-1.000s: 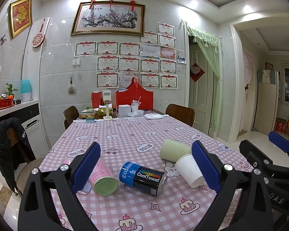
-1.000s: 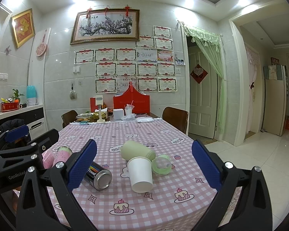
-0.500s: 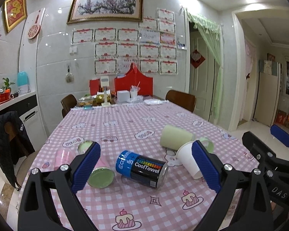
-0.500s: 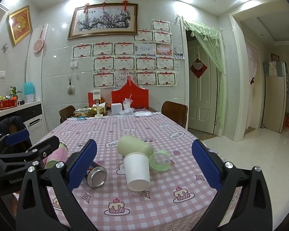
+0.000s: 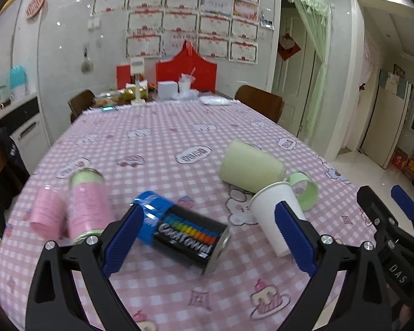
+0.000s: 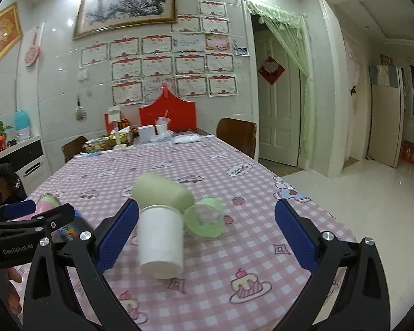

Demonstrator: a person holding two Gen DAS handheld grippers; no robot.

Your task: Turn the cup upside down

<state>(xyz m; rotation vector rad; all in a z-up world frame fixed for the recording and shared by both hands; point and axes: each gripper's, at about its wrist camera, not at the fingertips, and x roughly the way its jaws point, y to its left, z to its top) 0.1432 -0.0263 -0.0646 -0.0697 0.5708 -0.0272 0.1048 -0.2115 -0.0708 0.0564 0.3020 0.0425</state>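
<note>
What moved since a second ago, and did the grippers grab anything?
Both grippers came down closer to the table. The left gripper now hangs over the can, the right gripper near the white cup. Nothing was grabbed; both are open. The cups, the can and the green cup lie where they were.

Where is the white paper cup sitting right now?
The white paper cup stands near the table's front edge in the right wrist view, just inside the right claw's left finger. The pale green tumbler lying on its side is directly behind it.
</note>
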